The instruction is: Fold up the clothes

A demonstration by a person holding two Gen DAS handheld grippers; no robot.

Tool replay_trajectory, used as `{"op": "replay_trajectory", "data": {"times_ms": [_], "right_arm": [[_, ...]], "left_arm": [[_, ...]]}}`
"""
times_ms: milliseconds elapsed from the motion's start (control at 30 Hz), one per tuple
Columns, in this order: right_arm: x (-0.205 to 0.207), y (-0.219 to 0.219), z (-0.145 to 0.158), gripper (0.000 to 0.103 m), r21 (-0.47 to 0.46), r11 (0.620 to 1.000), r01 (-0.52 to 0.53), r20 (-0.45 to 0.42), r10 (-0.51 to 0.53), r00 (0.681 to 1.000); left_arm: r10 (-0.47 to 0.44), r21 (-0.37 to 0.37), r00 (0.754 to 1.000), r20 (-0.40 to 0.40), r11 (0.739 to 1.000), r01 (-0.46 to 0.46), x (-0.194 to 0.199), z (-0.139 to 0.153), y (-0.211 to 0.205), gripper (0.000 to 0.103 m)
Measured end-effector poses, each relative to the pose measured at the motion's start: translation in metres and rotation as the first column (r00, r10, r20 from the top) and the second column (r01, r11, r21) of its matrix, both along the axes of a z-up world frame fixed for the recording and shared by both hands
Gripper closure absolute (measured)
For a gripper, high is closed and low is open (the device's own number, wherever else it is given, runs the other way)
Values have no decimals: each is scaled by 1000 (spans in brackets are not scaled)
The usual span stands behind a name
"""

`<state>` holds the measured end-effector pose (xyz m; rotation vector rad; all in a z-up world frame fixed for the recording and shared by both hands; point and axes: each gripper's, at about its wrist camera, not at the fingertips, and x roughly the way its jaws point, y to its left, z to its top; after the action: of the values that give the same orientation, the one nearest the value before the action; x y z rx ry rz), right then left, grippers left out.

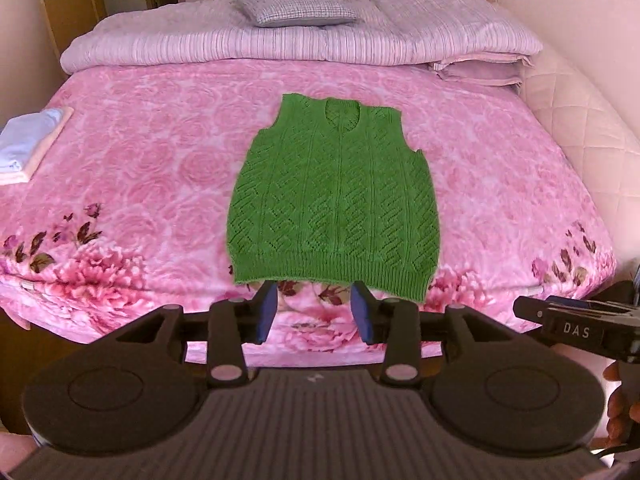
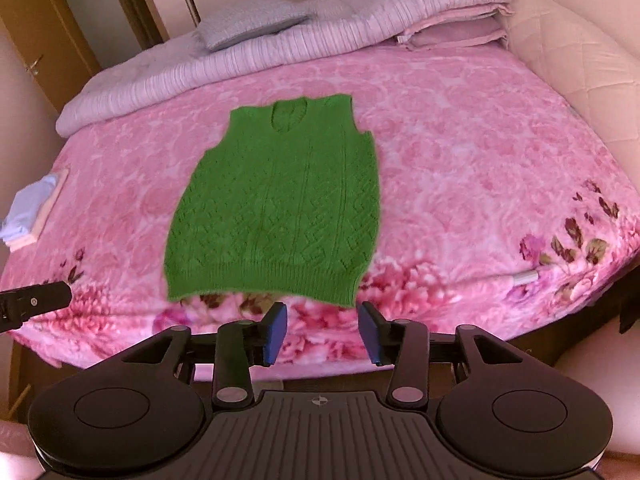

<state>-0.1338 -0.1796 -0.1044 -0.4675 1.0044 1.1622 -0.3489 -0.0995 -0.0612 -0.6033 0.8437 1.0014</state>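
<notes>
One green vest (image 1: 334, 196) lies flat on the bed (image 1: 160, 168) — two tools, left tool (image 1: 316, 312) and right tool (image 2: 323, 334), both released, empty — one pillow (image 1: 294, 8)

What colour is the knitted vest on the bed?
Green, in an openwork knit pattern; the vest shows best in the left wrist view.

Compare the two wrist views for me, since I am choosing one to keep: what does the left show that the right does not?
Only the left wrist view shows a hand holding the right claw's body, lettered DAS, and the left claw open. Only the right wrist view shows the right claw open and empty. Both share the green knitted vest lying flat and unfolded on the pink floral bedspread, the folded clothes stack and the checked pillow.
</notes>
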Motion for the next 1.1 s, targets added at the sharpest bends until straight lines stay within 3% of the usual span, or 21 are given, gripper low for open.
{"op": "replay_trajectory", "data": {"times_ms": [233,633,1100], "right_arm": [[-11,-14,12,50,-9,1000,-8,23,9,1000],[-22,-26,5,36,-80,996,-41,16,43,999],[-27,-25,13,36,-90,996,-23,38,27,999]], "left_arm": [[-7,0,1000,-25,1000,7,-5,2,-19,67],[-34,-36,997,-75,999,31,-3,-10,-38,67],[-52,-20,995,-89,999,51,0,-5,-40,67]]}}
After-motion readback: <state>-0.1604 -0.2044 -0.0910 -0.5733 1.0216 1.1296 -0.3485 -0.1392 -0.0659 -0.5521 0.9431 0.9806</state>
